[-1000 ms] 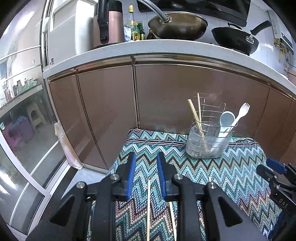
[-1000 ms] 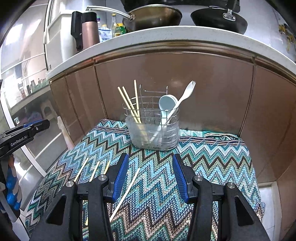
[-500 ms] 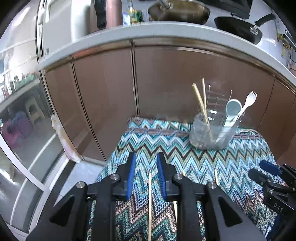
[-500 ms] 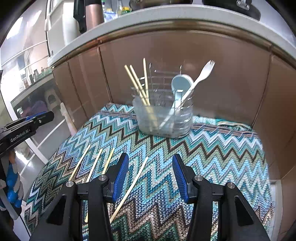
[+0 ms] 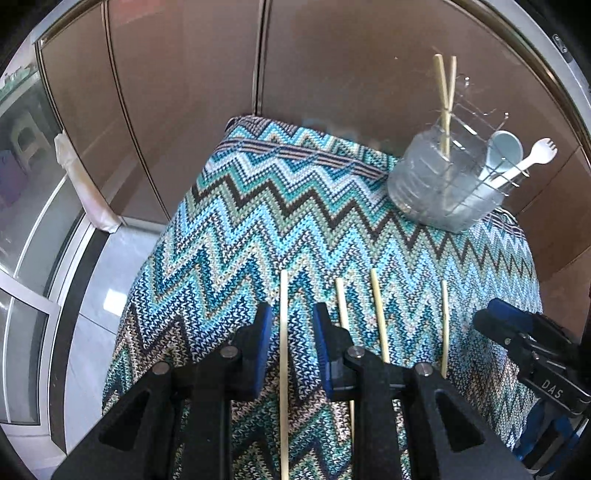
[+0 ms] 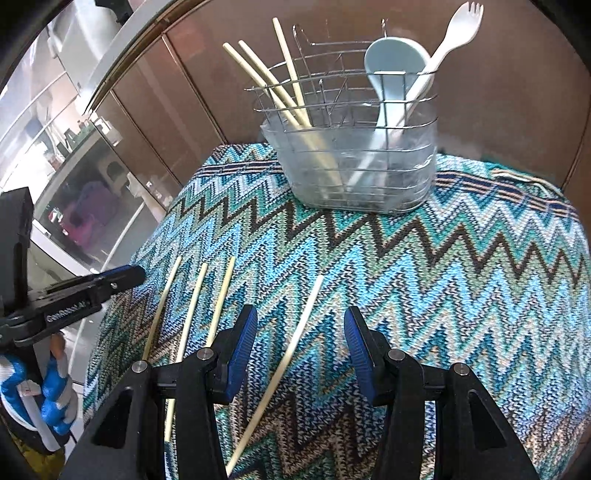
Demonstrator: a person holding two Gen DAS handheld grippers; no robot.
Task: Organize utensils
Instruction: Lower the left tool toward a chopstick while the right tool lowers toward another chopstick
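Several pale chopsticks lie on a zigzag knitted cloth (image 5: 295,206). My left gripper (image 5: 290,328) is open, its blue pads either side of the leftmost chopstick (image 5: 283,332), not touching it. My right gripper (image 6: 299,343) is open wide over the rightmost chopstick (image 6: 295,339). A wire utensil basket (image 6: 354,162) at the back holds three chopsticks (image 6: 280,92), a pale blue spoon (image 6: 391,66) and a white spork (image 6: 454,29). The basket also shows in the left wrist view (image 5: 447,184).
Brown cabinet doors (image 5: 332,74) stand right behind the cloth. The cloth drops off at its left edge to a tiled floor (image 5: 103,288). The left gripper shows at the left of the right wrist view (image 6: 74,299).
Both grippers have tilted down and come lower toward the cloth and the chopsticks. The counter top with pans has left the view. Both stay open.
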